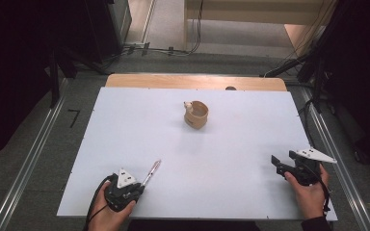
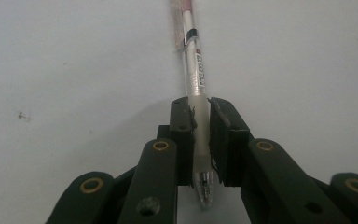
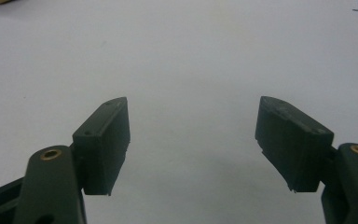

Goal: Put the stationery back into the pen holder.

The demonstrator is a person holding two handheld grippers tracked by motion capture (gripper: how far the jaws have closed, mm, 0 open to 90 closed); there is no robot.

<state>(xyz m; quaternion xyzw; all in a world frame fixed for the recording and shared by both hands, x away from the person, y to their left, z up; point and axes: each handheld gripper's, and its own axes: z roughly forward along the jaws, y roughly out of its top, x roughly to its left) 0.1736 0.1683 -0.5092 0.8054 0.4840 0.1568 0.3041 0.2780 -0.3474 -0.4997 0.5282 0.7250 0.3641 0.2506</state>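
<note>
at the near left corner of the table (image 1: 125, 125), the person's left hand (image 1: 110, 211) wraps the body of the left tool (image 1: 142, 185) from behind, knuckles up, with the grey three-cornered plate on top and the cable looping back along the wrist. the tool points forward and a little to the right, low over the white surface. its jaws are clamped on a pen (image 2: 196, 88); in the left gripper view the pads (image 2: 182, 122) pinch the clear, whitish grip section on both sides, the metal tip end pokes back toward the camera between the jaw arms, and the barrel with its printed label and pinkish far end runs straight ahead. in the high view the pen (image 1: 151, 172) juts out past the tool at a slant toward the table's middle, close above or on the surface; which one cannot be told.

at the near right edge, the right hand (image 1: 310, 195) holds the right tool (image 1: 275, 164) angled inward to the left. its jaws stand wide apart with nothing between them, bare white table below.

farther off, past the middle of the table, a tan cup (image 1: 196, 114) sits upright, well apart from both tools.
</note>
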